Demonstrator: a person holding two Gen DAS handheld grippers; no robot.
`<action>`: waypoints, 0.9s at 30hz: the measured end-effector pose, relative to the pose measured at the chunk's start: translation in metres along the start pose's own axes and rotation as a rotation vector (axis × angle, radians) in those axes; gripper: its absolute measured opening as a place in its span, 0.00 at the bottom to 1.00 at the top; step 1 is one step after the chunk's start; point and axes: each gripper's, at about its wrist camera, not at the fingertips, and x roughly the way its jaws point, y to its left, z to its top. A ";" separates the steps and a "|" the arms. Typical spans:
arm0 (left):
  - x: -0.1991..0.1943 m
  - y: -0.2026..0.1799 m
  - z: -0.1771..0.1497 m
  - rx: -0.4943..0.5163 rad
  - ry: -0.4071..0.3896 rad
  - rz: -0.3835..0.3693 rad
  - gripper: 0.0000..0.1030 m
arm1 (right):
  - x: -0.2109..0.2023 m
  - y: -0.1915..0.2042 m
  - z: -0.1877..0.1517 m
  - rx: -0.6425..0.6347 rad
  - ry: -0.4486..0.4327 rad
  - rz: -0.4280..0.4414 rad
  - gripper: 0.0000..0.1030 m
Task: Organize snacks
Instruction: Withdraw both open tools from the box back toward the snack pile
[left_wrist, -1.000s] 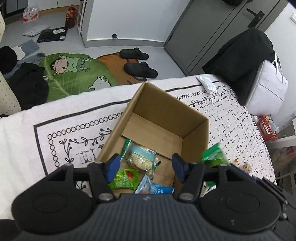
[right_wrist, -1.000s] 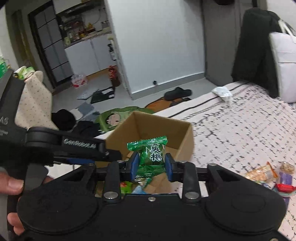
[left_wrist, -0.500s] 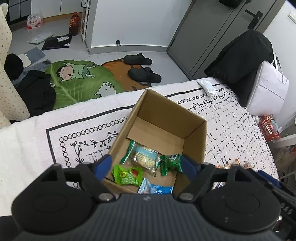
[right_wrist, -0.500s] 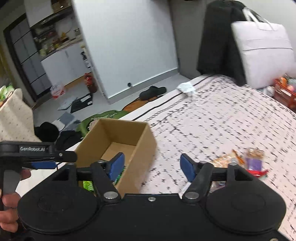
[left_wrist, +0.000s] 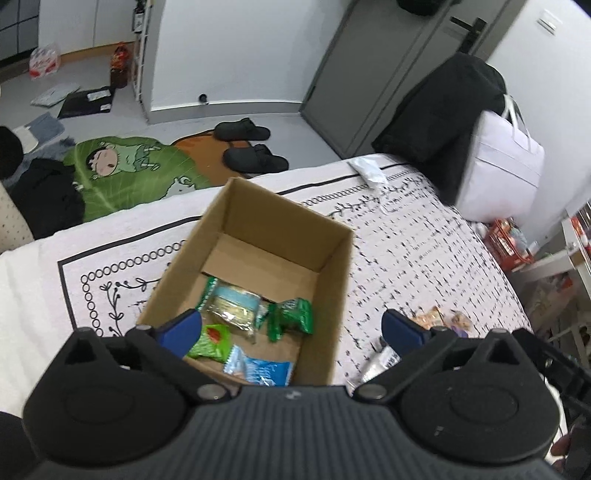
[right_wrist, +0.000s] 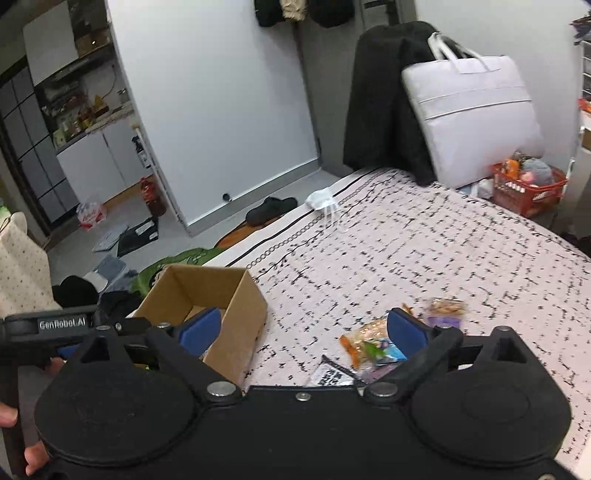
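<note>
Both drops done; left claw (left_wrist: 291, 330) and right claw (right_wrist: 304, 330) have just been opening, empty; next, fetch loose snacks (right_wrist: 373, 345) for the box (right_wrist: 236, 295).

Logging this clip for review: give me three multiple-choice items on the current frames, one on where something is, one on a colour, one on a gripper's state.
1. Where do the loose snacks still outside lie?
A. On the patterned bedspread, to the right of the cardboard box
B. On the floor beside the slippers
C. On top of the white bag

2. What colour is the wrapper nearest the left gripper in the box?
A. Red
B. Light blue
C. Black

3. How does the right gripper stand?
A. Shut on a green packet
B. Shut on the box wall
C. Open, nothing between its pads

Answers:
1 A: they rest on the bedspread right of the cardboard box.
2 B: the light blue wrapper lies closest to the left gripper.
3 C: the right gripper has its jaws wide apart, just opened, empty.
</note>
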 end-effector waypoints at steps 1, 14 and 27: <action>-0.001 -0.003 -0.002 0.004 0.000 -0.006 1.00 | -0.002 -0.002 0.000 0.003 -0.004 -0.003 0.96; -0.005 -0.044 -0.028 0.054 0.019 -0.036 1.00 | -0.036 -0.039 0.000 0.032 -0.042 -0.038 1.00; -0.004 -0.094 -0.058 0.152 0.024 -0.037 1.00 | -0.065 -0.099 -0.005 0.128 -0.077 -0.050 1.00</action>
